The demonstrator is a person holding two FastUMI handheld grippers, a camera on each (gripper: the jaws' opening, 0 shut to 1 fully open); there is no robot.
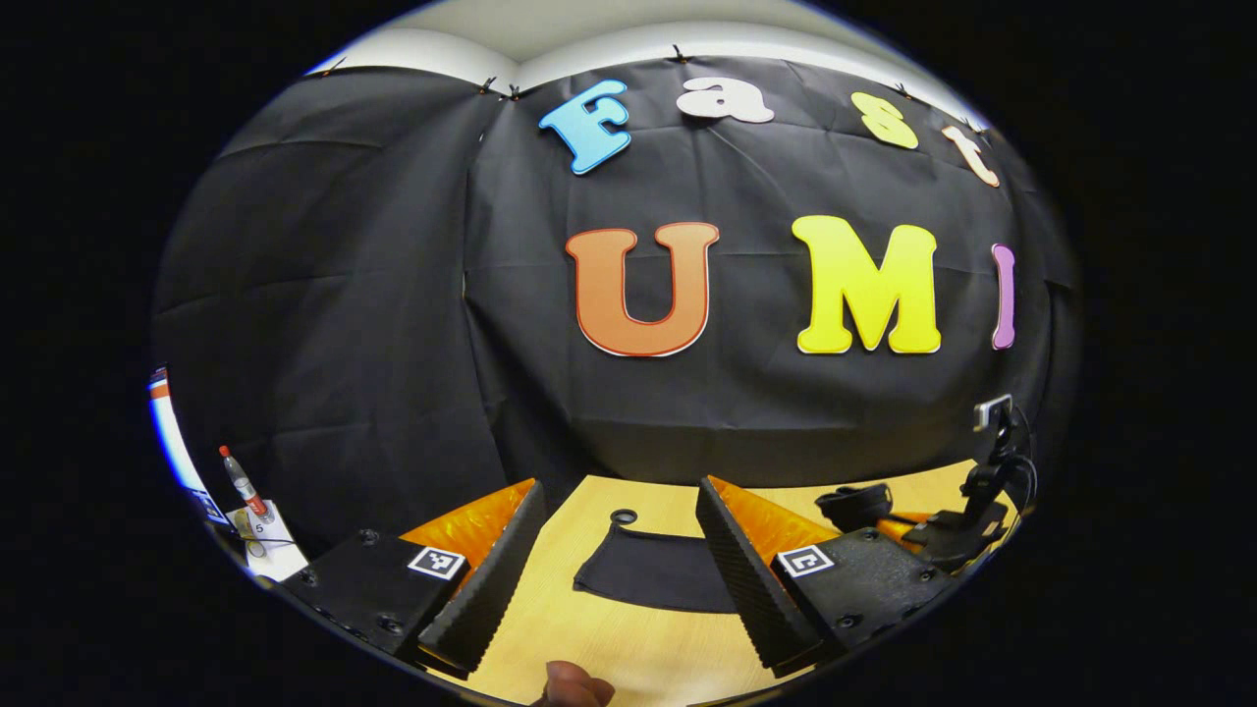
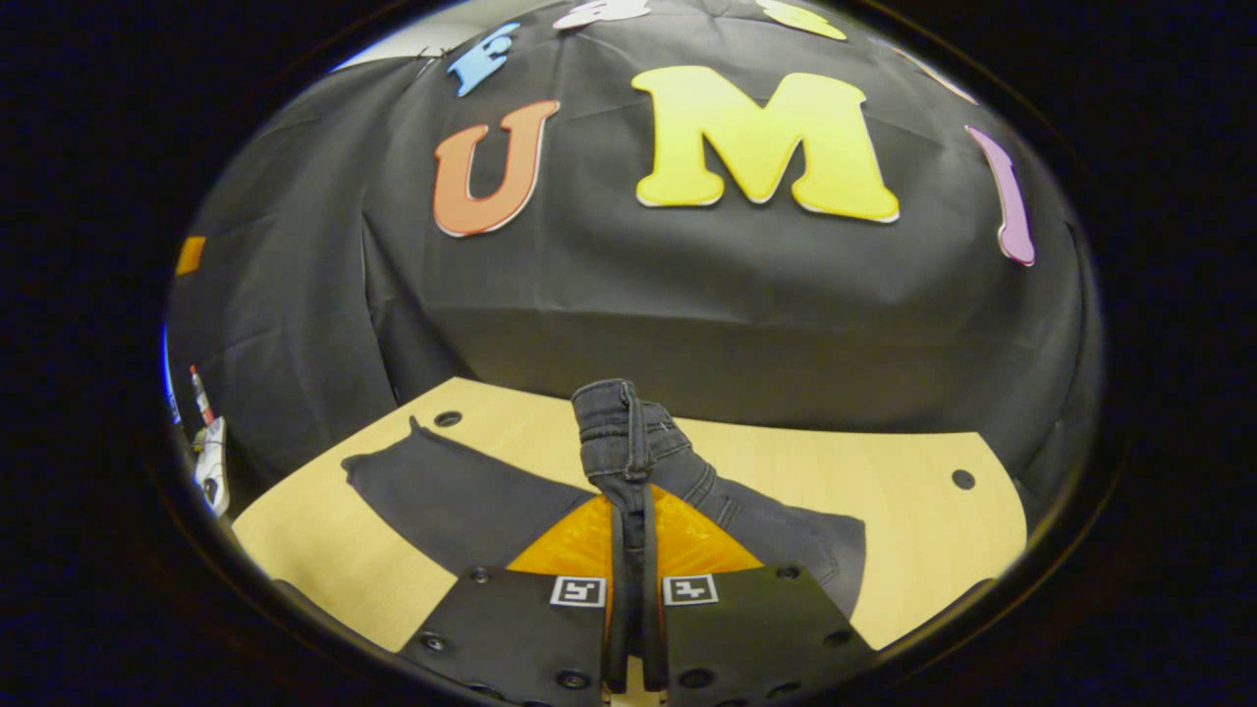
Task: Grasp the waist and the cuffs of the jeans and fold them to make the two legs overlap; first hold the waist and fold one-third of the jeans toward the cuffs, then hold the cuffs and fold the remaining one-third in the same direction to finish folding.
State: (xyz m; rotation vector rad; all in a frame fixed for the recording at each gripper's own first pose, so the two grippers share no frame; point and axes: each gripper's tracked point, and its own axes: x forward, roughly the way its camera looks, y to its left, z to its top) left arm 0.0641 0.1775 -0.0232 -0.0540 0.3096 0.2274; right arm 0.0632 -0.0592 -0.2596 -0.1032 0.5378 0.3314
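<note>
Jeans lie mostly flat on the pale wooden desk, dark against it, with one long stretch running off toward the left of the right gripper view and another part spreading to the lower right. The right claw is closed on a bunched edge of the cloth, both fingers pressing on it and lifting a thick seamed fold up off the desk; whether this is the waist or a cuff I cannot tell for sure, though the heavy stitched band suggests the waist. The left claw stands open with its fingers well apart and nothing between them, held above the desk; between its fingers, farther off, a flat end of the jeans lies on the wood just beside a small hole in the desk top. A fingertip of the person shows at the bottom edge of that view. By my reading the task is at its start: one end is gripped and raised, the other end is not yet taken, and none of the folds looks made, since the cloth lies in a single spread layer. Left to do would be taking the second hold, overlapping the legs, then both one-third folds.
</note>
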